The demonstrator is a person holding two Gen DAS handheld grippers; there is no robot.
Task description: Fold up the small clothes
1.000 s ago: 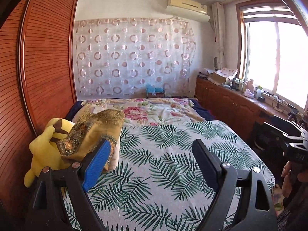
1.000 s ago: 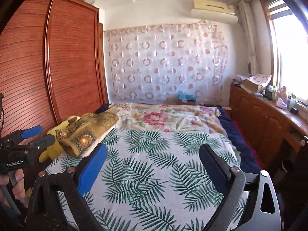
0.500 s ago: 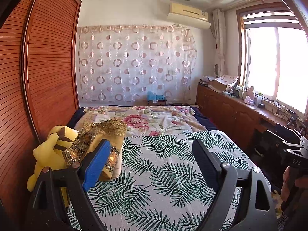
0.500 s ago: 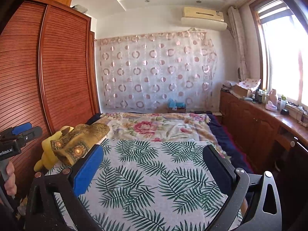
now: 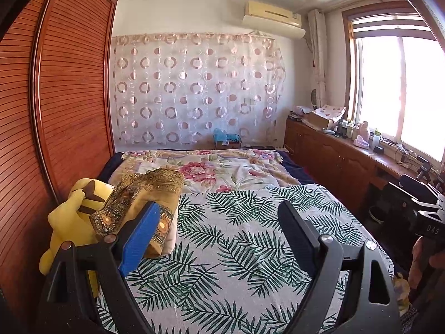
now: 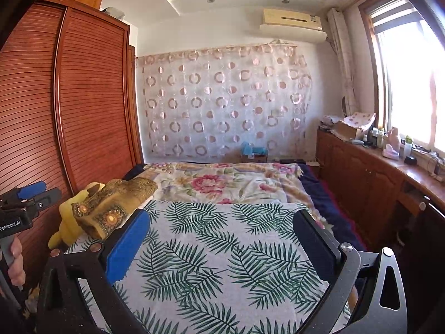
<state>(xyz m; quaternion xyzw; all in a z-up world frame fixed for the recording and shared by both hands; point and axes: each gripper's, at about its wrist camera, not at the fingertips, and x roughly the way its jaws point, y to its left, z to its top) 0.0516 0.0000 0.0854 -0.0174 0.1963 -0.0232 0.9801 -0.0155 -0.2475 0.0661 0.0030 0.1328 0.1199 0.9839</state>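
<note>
While both grippers hang raised over the near edge of the bed (image 5: 250,250), neither one holds anything: the left gripper (image 5: 219,233) has its fingers spread wide, and the right gripper (image 6: 222,239) is the same. The golden embroidered garment (image 5: 144,197) lies at the left edge of the bed, already doubled over a pale cloth, half leaning on a yellow plush toy (image 5: 72,217). It looks thick and stiff at the patterned borders, with round sunflower ornaments. If this pile is finished or waits for folding, I cannot decide. To handle it well, I think one should pinch it at the firm border, both corners together, so that the layers do not slide apart.
</note>
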